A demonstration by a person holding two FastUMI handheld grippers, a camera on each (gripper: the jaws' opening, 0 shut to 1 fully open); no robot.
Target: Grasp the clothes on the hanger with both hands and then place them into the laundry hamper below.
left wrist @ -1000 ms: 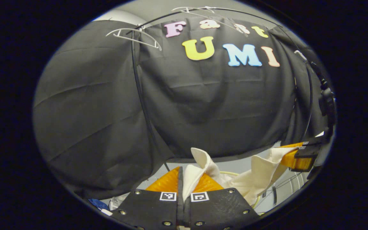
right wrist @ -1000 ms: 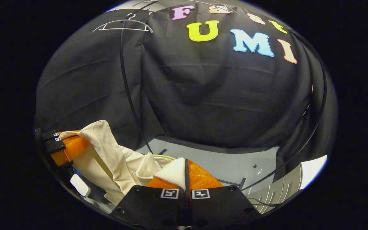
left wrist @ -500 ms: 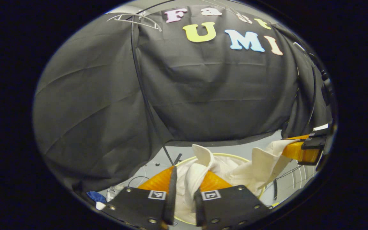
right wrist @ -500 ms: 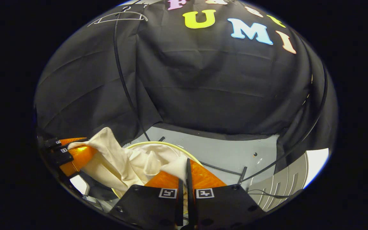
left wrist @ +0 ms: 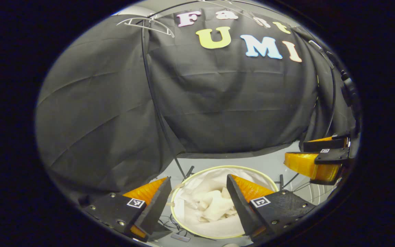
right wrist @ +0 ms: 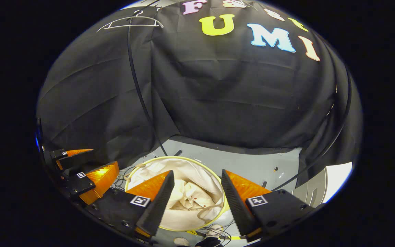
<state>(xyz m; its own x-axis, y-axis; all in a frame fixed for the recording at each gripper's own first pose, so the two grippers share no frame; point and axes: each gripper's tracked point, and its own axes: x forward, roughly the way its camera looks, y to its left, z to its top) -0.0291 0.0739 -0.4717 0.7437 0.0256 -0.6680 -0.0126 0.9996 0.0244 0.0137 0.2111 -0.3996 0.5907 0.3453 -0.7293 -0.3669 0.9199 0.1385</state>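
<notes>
Below the black booth wall, the cream clothes (left wrist: 214, 206) lie crumpled inside the round laundry hamper (left wrist: 252, 170), apparently dropped in, with the left gripper (left wrist: 197, 195) and right gripper (right wrist: 197, 192) spread wide above it.

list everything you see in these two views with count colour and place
round laundry hamper with a pale yellow rim: 1, white lining, on the grey floor below both grippers
crumpled cream garment: 1, cream, lying inside the hamper
thin wire clothes hanger: 1 bare on the upper left, white; more thin wires near the top centre, too faint to count
black cloth wall: 1, black, behind the hamper
thin black pole: 1, black, running down from the hanger to the floor
grey floor: 1, grey, under the hamper
left gripper: 1, open, above the hamper
right gripper: 1, open, above the hamper
</notes>
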